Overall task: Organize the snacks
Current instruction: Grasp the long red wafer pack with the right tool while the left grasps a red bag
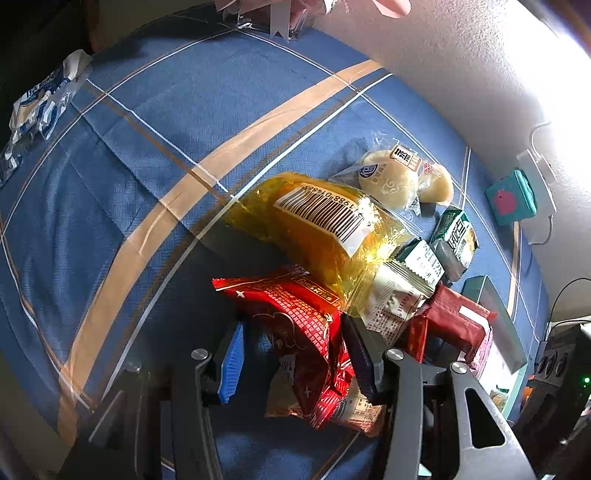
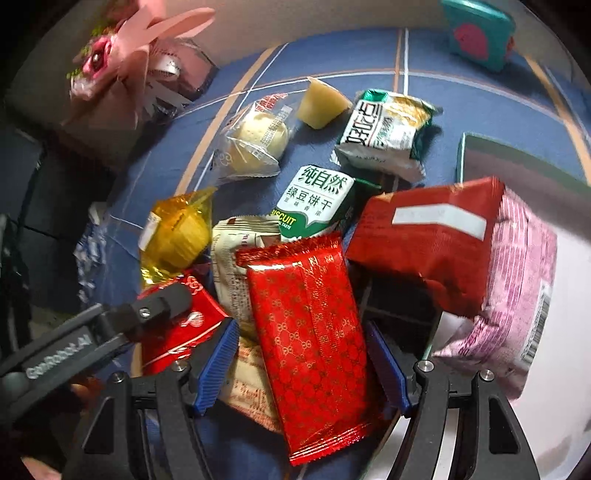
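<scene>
Red foil packs sit between both sets of jaws: our left gripper (image 1: 295,354) straddles a crumpled red pack (image 1: 306,332), our right gripper (image 2: 303,365) a patterned red pack (image 2: 314,350), both open, neither pinching. We should close squarely mid-pack, then lift clear of the pile. A teal box (image 1: 498,321) lies beside the pile, its contents unclear.

Wrapped snacks (image 2: 310,332) heaped on blue cloth (image 1: 147,166).

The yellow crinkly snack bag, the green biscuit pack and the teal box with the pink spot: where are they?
yellow crinkly snack bag (image 1: 314,229): left wrist view, on its barcode label.
green biscuit pack (image 2: 316,203): right wrist view, on its front face.
teal box with the pink spot (image 2: 476,33): right wrist view, on its lid.
</scene>
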`<state>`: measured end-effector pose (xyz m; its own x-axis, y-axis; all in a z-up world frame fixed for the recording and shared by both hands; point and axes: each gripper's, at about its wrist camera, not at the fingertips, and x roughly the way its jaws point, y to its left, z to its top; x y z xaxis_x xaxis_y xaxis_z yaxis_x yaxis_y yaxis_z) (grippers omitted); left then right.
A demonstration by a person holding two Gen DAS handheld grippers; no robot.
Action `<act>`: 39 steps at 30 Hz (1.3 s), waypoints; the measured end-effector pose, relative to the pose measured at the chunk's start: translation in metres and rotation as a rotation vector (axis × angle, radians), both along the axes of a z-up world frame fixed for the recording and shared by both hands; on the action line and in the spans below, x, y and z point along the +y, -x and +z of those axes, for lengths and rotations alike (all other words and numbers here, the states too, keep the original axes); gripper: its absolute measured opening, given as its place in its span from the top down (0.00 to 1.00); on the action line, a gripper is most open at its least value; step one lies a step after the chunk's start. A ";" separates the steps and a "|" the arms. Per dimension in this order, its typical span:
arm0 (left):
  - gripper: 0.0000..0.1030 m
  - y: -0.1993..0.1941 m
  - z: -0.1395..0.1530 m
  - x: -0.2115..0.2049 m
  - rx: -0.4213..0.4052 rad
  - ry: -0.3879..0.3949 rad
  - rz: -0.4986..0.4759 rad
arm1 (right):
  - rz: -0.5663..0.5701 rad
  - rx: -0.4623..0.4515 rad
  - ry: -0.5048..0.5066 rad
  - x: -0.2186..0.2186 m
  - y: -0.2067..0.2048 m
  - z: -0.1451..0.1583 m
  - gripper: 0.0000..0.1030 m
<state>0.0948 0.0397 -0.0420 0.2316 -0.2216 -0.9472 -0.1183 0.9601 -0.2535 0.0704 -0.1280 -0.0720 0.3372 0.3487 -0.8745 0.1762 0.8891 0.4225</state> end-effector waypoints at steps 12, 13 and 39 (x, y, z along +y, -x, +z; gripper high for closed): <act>0.49 -0.001 -0.002 0.001 0.000 0.002 0.015 | -0.027 -0.016 -0.027 -0.013 0.008 0.001 0.33; 0.49 -0.001 -0.002 0.001 0.001 0.002 0.015 | -0.025 -0.014 -0.018 -0.013 0.009 0.001 0.36; 0.49 -0.002 -0.003 0.001 0.006 -0.001 0.025 | -0.010 -0.042 0.142 0.003 0.005 0.015 0.67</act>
